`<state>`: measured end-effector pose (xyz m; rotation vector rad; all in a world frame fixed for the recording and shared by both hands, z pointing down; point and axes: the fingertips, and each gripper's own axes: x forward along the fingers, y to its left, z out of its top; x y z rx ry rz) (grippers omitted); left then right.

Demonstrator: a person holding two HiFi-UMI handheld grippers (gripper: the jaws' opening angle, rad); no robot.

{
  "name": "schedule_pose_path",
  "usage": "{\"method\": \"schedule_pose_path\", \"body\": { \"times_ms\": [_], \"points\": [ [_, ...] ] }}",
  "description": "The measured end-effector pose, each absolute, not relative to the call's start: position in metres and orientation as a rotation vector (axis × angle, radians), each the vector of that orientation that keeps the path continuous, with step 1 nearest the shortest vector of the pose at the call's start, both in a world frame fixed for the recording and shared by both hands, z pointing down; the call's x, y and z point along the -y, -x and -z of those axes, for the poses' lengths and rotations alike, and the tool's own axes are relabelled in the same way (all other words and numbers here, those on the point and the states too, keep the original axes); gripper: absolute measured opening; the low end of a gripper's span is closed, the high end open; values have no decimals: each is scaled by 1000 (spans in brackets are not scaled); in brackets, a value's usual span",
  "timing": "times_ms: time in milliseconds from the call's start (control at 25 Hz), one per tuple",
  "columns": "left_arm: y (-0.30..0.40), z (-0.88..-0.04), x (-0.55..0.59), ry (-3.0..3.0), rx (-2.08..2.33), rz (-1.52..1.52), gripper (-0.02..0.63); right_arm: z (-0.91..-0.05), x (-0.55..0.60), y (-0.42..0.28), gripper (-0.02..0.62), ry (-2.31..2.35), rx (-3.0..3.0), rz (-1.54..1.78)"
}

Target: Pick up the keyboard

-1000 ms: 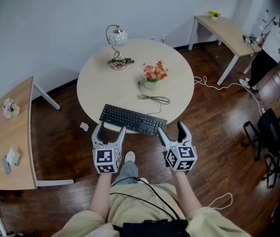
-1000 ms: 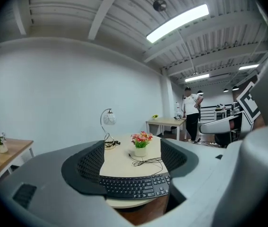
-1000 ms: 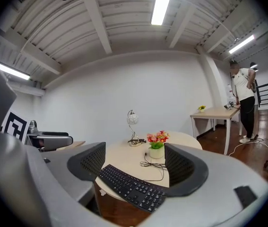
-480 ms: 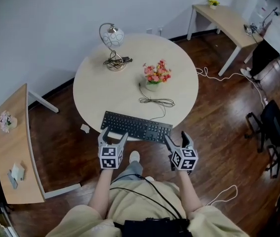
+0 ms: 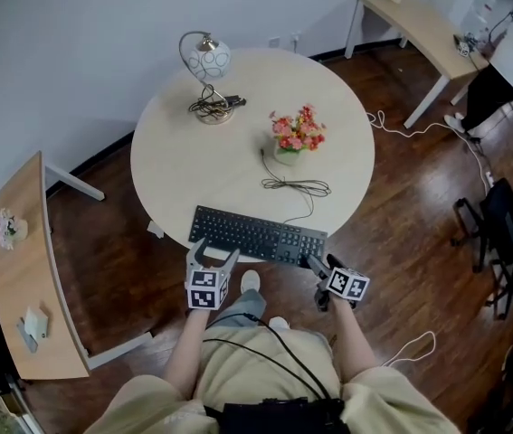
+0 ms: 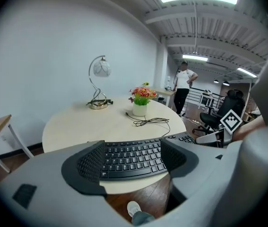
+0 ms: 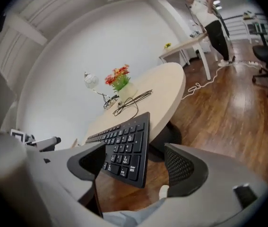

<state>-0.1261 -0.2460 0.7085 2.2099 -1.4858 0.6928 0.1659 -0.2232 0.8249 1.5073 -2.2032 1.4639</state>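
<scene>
A black keyboard (image 5: pixel 258 234) lies at the near edge of the round table (image 5: pixel 193 165), its right end jutting past the rim. My left gripper (image 5: pixel 213 255) is open just short of the keyboard's left half; in the left gripper view the keys (image 6: pixel 131 157) show between its spread jaws. My right gripper (image 5: pixel 322 263) is open and tilted at the keyboard's right end. In the right gripper view the keyboard's end (image 7: pixel 126 148) sits between the jaws of the right gripper (image 7: pixel 136 167), touching neither. Both grippers hold nothing.
On the table stand a lamp (image 5: pixel 204 69) and a flower pot (image 5: pixel 295 136), with the keyboard's coiled cable (image 5: pixel 298 186) behind it. A wooden desk (image 5: pixel 21 269) is at the left, another desk (image 5: pixel 419 25) and a person (image 5: pixel 509 61) at the far right, black chairs (image 5: pixel 500 233) on the right.
Both grippers have moved forward to the keyboard's near edge. The right gripper has tilted and now sits at the keyboard's right end. The keyboard has not moved on the table.
</scene>
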Motion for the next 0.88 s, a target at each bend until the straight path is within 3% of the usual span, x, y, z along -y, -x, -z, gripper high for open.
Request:
{"method": "schedule_pose_path", "body": {
  "times_ms": [240,360,440,680,880],
  "points": [
    [145,-701,253,-2193,1511,-663,373,-867,233,-151,396,-1493,2219,-1887],
    [157,-698,253,-2168,1538,-648,373,-864,236,-131,306,-1387,2266,-1980],
    [160,-697,251,-2159,1548,-640,372,-862,235,-125,190,-1364,2283,-1990],
    [158,-688,250,-2158,1556,-594,371,-800,242,-105,116,-1209,2607,-2117],
    [145,-673,254,-2206,1565,-555,371,-743,260,-113,86,-1370,2702,-2038]
  ]
}}
